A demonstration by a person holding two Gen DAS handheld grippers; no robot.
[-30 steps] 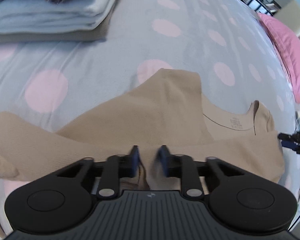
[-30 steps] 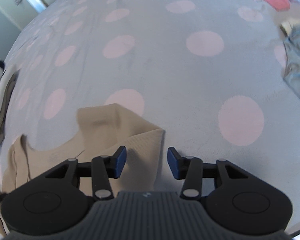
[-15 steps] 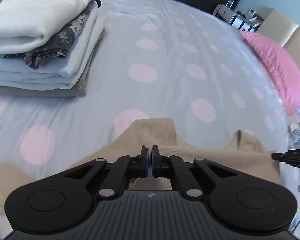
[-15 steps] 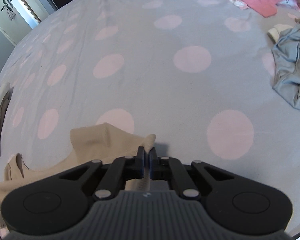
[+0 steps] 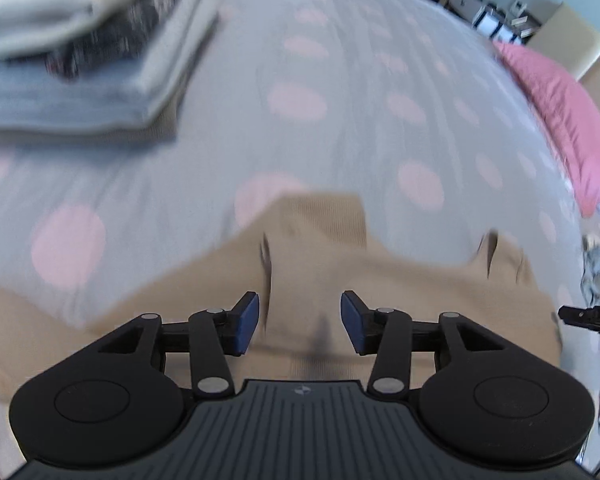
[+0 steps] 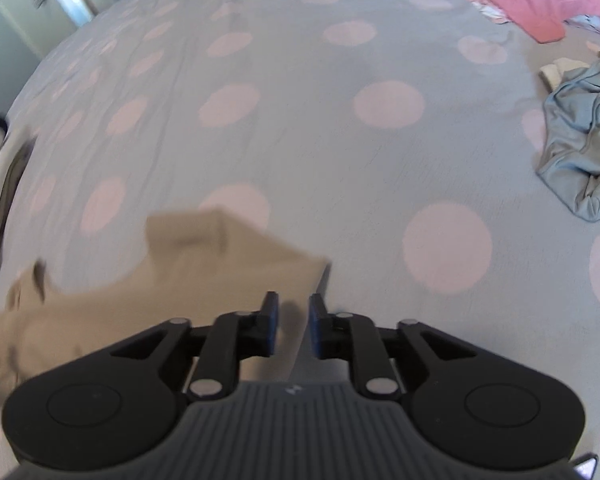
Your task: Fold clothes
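A beige shirt (image 5: 380,288) lies on the bed, its upper edge folded over and the neckline at the right. My left gripper (image 5: 299,304) hovers over its middle. The jaws are opening, and the blue pads (image 5: 247,320) stand wide apart with fabric below them, not pinched. In the right wrist view the same beige shirt (image 6: 204,280) ends in a corner just ahead of my right gripper (image 6: 293,304). Those jaws are opening too, with a narrow gap above the shirt's edge and nothing pressed between the pads.
The bed has a grey sheet with pink dots (image 5: 340,120). A stack of folded clothes (image 5: 80,52) sits at the far left. A pink pillow (image 5: 556,116) lies at the right. A crumpled grey-blue garment (image 6: 580,152) lies at the right edge.
Both grippers closed on the beige shirt half a second ago and have since let go, the jaws now parted. The shirt has settled on the sheet. Both views are motion-blurred.
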